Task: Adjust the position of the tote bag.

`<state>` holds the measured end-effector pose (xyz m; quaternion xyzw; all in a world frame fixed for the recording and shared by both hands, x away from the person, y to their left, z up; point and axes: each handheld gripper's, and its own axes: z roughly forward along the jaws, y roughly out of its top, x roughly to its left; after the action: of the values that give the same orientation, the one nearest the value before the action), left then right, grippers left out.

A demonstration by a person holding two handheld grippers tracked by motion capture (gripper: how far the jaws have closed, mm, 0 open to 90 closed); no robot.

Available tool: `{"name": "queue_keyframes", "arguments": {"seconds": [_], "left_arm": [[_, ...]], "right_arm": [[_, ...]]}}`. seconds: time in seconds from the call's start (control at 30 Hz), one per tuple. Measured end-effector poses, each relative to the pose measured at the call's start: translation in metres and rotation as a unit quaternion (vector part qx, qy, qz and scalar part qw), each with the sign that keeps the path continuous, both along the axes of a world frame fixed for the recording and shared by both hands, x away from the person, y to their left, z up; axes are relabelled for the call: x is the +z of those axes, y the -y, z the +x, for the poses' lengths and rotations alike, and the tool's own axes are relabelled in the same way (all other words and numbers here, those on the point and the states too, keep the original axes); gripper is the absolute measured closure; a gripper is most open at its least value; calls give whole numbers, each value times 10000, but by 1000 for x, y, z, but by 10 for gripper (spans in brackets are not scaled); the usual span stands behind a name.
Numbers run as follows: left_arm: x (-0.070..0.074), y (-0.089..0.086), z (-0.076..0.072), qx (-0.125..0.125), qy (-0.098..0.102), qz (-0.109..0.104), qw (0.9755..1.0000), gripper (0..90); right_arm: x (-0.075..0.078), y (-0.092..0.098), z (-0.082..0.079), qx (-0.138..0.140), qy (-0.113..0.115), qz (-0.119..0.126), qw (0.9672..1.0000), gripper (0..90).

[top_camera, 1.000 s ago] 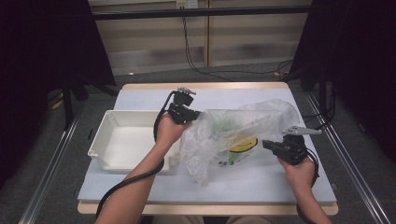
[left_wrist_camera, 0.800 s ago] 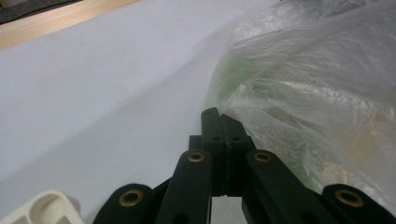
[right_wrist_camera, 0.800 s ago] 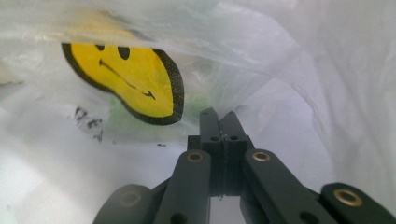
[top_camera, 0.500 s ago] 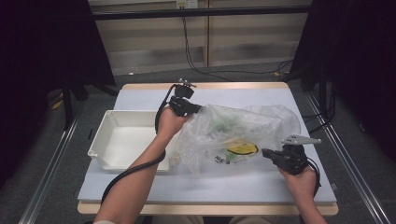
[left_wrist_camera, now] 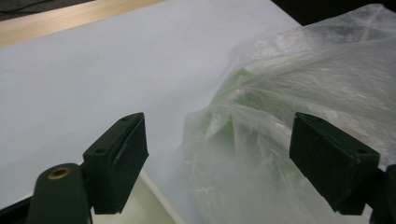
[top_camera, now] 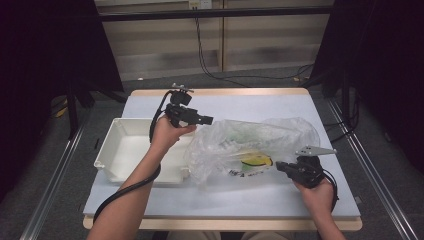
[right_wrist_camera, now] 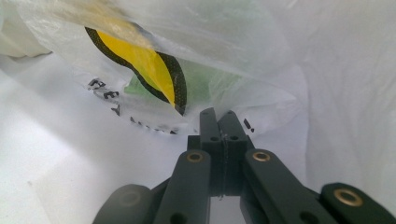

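Clear plastic bag released at one end, pinched at the other

White tray (top_camera: 131, 150) is seen at the left of the counter (top_camera: 250, 102). Just beside it, the left hand-held gripper (top_camera: 207, 120) is held above the bag (top_camera: 250, 145), its jaws having just been opened wide, with nothing pressed between them. The bag is spread across the counter's middle, green and yellow contents inside. At the right, its thin edge is pinched by the right hand-held gripper (top_camera: 281, 166). The film is judged light, limp and slippery; a gathered fold is best taken.
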<state>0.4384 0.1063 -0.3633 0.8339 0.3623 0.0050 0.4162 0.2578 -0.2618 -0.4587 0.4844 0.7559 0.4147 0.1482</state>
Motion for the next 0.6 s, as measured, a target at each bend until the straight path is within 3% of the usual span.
{"name": "queue_keyframes", "arguments": {"seconds": [0.17, 0.2, 0.37, 0.43, 0.47, 0.5, 0.6], "left_arm": [[2, -4, -7, 35, -64, -203, 9998, 162], [3, -6, -9, -44, -205, -306, 9993, 162], [4, -4, -17, -355, -364, -356, 9981, 154], [2, -2, -19, -440, -412, -297, 9977, 153], [0, 1, -21, -503, -401, -134, 9978, 162], [0, 1, -21, -503, -401, -134, 9978, 190], [-6, 6, -25, -746, -223, 114, 9969, 458]], "right_arm": [[0, -1, 0, 9, -19, -6, 10000, 900], [0, -1, 0, 3, -17, 1, 10000, 900], [-1, -3, 3, 39, -36, -8, 10000, 900], [-2, -4, 3, 55, -35, -12, 10000, 900], [-2, -5, 3, 62, -41, 0, 10000, 900], [-1, -5, 3, 63, -38, -7, 10000, 900], [-1, -6, 5, 85, -31, -12, 10000, 900]]}}
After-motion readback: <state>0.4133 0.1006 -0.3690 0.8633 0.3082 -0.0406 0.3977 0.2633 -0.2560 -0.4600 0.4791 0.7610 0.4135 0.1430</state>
